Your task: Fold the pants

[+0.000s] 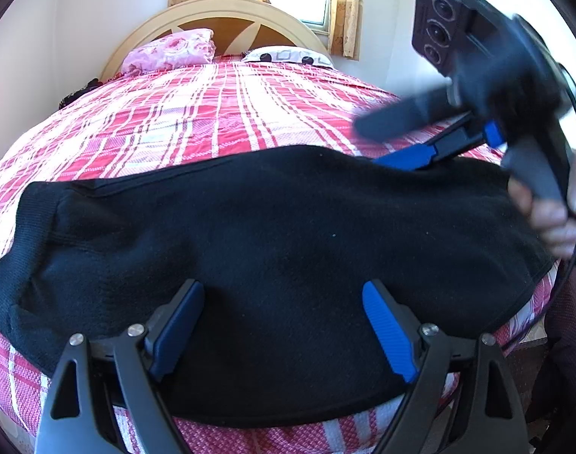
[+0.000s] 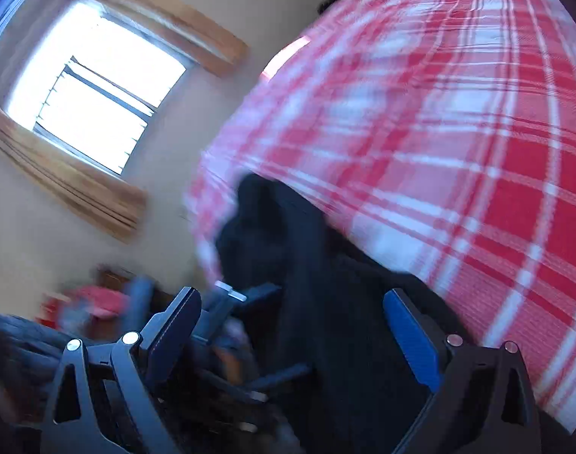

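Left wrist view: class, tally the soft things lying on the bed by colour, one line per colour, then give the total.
Black: 1, the pants spread across the near end of the bed
Pink: 1, the floral pillow at the headboard
White with dark shapes: 1, the patterned pillow beside it
Total: 3

Black pants (image 1: 272, 249) on bed (image 1: 197, 113) — left tongs (image 1: 284, 325) spread.

The left gripper (image 1: 284, 331) is angled downward, its two blue-padded fingers (image 1: 388, 331) spread wide with nothing pinched between them. The right gripper (image 1: 397, 142) is seen from the left wrist camera, tilted down and blurred, its fingers parted. It is held by a hand (image 1: 548, 219) wrapped around the handle. In its own view, the right gripper's fingers (image 2: 412, 335) are spread wide.
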Demonstrator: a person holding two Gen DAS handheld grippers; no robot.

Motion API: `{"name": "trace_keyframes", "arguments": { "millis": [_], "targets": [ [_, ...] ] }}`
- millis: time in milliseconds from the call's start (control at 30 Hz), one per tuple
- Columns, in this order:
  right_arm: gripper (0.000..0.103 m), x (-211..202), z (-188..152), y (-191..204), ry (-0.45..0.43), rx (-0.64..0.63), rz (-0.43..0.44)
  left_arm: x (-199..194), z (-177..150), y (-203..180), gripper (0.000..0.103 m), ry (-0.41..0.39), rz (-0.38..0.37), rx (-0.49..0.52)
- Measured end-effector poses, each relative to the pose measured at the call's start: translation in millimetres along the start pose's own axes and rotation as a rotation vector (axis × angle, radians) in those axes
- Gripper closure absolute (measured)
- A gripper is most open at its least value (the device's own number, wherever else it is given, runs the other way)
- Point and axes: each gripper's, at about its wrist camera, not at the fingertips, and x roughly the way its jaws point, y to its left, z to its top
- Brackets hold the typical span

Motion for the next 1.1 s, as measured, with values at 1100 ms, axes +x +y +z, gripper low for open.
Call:
{"name": "trace_keyframes", "arguments": {
  "millis": [1100],
  "targets": [
    [0.005, -7, 25, -4, -0.216, 0.253, 0.458, 3, 2, -1, 0.013, 0.008, 0.013, -0.005]
  ]
}}
